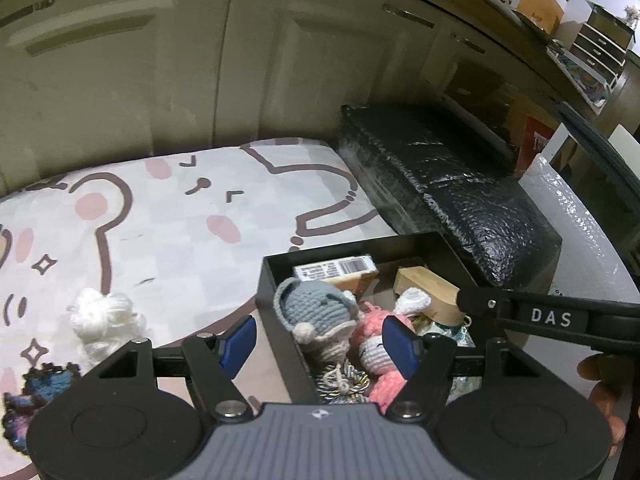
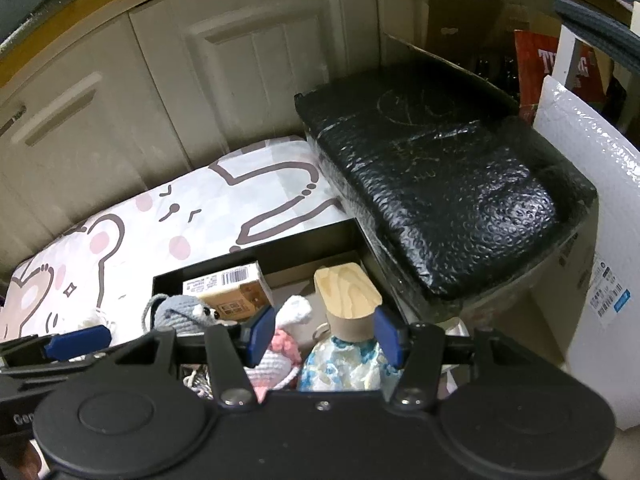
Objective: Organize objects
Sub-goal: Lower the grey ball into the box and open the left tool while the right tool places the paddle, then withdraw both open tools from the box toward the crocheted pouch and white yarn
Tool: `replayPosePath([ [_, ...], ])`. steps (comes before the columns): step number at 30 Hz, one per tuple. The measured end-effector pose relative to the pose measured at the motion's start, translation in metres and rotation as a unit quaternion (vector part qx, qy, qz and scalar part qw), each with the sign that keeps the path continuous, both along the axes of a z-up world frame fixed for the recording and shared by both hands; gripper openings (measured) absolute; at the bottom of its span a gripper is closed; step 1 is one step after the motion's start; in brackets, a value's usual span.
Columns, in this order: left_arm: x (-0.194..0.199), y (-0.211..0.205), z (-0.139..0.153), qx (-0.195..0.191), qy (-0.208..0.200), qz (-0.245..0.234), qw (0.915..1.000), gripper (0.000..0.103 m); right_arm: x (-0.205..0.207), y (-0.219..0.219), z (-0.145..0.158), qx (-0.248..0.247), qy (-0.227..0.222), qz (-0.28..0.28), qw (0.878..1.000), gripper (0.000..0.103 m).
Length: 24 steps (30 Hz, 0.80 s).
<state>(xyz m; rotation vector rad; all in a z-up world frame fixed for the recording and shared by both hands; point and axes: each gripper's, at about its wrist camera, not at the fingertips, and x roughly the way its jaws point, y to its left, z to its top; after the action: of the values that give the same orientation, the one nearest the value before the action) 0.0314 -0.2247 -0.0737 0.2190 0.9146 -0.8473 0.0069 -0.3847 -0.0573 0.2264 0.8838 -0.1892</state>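
Observation:
A black box (image 1: 267, 280) (image 2: 168, 276) stands on a cartoon-print mat (image 1: 168, 216). It holds a grey crochet mouse (image 1: 316, 306) (image 2: 184, 308), a pink crochet bunny (image 1: 380, 348) (image 2: 280, 354), a barcoded carton (image 1: 336, 268) (image 2: 228, 284), a wooden block (image 1: 428, 292) (image 2: 346, 290) and a blue-white floral pouch (image 2: 344, 364). My left gripper (image 1: 320, 340) is open, straddling the box's left wall. My right gripper (image 2: 324, 336) is open over the box, fingers either side of the pouch and block. A white yarn toy (image 1: 104, 318) and a blue-purple crochet piece (image 1: 28, 404) lie on the mat, left.
A black bubble-wrapped package (image 1: 448, 188) (image 2: 440, 184) lies right of the box. A white bubble mailer (image 2: 592, 216) stands further right. Cream cabinet doors (image 1: 120, 72) close off the back. The other gripper's arm (image 1: 560, 318) reaches in at the right.

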Motion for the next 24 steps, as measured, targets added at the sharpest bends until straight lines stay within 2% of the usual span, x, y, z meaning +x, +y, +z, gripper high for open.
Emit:
replayPosePath([
  [10,-0.001,0.020,0.019,0.016,-0.017,0.023,0.9995,0.070,-0.015,0.012,0.016,-0.009,-0.013,0.010,1.000,0.056],
  [14,-0.004,0.027,0.028,0.021,-0.024,0.028,0.9991,0.070,-0.022,0.018,0.023,-0.018,-0.019,0.019,0.999,0.061],
  [22,-0.012,0.040,0.039,0.035,-0.041,0.038,0.9978,0.080,-0.037,0.025,0.037,-0.037,-0.030,0.024,0.999,0.072],
  [24,-0.013,0.043,0.041,0.037,-0.044,0.042,0.9975,0.086,-0.040,0.026,0.040,-0.037,-0.032,0.024,0.998,0.075],
])
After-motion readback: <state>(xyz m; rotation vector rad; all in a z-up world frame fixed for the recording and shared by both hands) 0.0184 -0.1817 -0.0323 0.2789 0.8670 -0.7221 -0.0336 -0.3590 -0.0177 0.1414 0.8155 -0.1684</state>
